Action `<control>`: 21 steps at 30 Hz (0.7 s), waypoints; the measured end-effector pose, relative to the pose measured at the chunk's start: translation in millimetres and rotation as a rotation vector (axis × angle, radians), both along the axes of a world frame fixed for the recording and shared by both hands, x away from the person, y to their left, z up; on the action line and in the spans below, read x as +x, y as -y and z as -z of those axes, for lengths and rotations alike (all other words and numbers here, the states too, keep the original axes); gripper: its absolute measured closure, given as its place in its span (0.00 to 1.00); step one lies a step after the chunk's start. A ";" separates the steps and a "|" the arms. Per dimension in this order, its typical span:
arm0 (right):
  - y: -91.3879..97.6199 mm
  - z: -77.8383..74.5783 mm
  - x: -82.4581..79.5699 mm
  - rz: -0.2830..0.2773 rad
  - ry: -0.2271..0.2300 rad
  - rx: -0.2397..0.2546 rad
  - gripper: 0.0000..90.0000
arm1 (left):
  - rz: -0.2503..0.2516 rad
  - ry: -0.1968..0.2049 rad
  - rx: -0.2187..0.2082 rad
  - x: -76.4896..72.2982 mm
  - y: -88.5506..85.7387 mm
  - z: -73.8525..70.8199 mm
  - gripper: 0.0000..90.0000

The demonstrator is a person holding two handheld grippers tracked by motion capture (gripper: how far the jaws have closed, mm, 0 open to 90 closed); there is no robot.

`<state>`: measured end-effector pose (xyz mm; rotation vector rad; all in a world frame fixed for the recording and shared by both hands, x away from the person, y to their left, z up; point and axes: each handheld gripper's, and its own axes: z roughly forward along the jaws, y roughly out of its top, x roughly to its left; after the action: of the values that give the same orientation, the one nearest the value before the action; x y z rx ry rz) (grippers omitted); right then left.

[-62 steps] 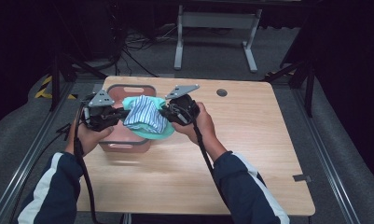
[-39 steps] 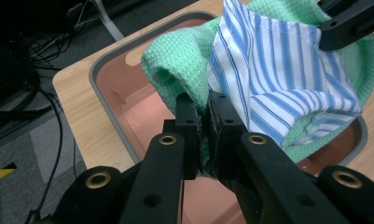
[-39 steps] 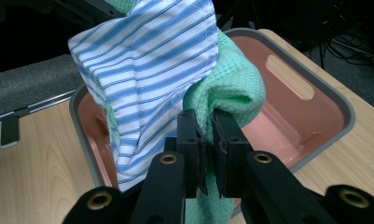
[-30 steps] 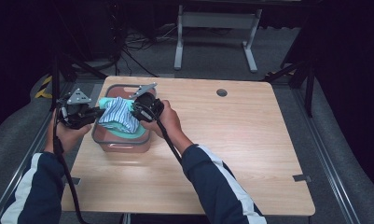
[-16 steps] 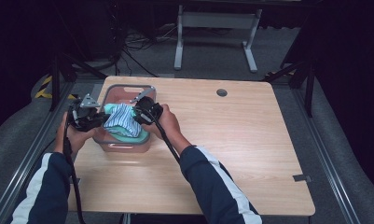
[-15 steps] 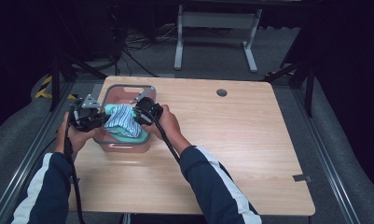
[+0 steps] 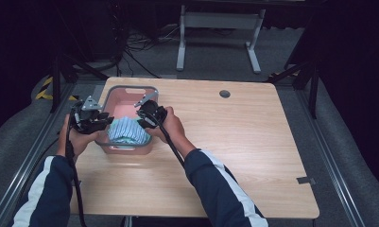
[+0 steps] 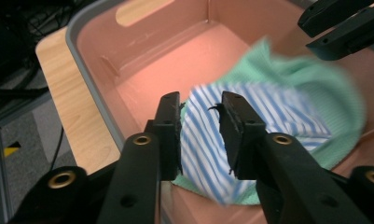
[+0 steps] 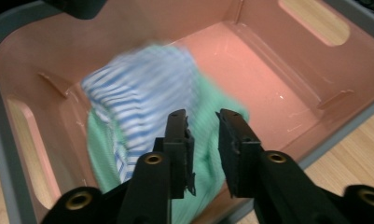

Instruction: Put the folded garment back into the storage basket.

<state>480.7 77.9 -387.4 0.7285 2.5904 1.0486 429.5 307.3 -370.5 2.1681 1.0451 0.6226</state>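
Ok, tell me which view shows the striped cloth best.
The left gripper view: the striped cloth lies sharp and close on its green layer, inside the pink tub. The right gripper view shows it blurred. The high view shows it small between both hands.

high view: sits up above the near edge, looking forward and down over the whole desk (image 7: 253, 142), pretty far off
left gripper view: super close, peers along its fingers (image 8: 168, 135) into the pink bin (image 8: 142, 51)
right gripper view: same closeness, from the opposite side
shared: all three catch the bin and the striped cloth (image 9: 138, 88)
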 end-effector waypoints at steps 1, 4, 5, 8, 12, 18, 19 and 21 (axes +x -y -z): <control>0.9 -0.7 -0.3 0.003 0.000 0.000 0.81 | 0.003 0.004 -0.009 -2.1 0.4 -1.9 0.75; 5.3 -3.5 -1.3 0.004 0.017 0.003 0.79 | 0.012 0.043 -0.029 -9.3 1.5 -6.3 0.72; 5.3 -3.5 -1.3 0.004 0.017 0.003 0.79 | 0.012 0.043 -0.029 -9.3 1.5 -6.3 0.70; 9.7 -6.3 -5.5 -0.008 0.050 -0.004 0.76 | 0.019 0.069 -0.054 -18.5 2.1 -10.0 0.69; 15.9 -8.9 -9.4 -0.027 0.068 -0.002 0.74 | 0.031 0.082 -0.093 -24.8 2.9 -11.8 0.66; 26.1 -14.9 -14.1 -0.034 0.086 0.010 0.71 | 0.038 0.101 -0.116 -36.9 10.7 -14.9 0.60; 30.0 -17.4 -16.2 -0.035 0.096 0.008 0.69 | 0.044 0.102 -0.113 -38.7 12.8 -15.4 0.57; 34.4 -20.2 -18.3 -0.038 0.104 0.002 0.67 | 0.054 0.110 -0.117 -42.6 17.7 -16.5 0.53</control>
<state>462.4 43.6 -367.1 0.6107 2.5243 1.0713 387.0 289.6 -354.0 2.0310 0.9382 0.6324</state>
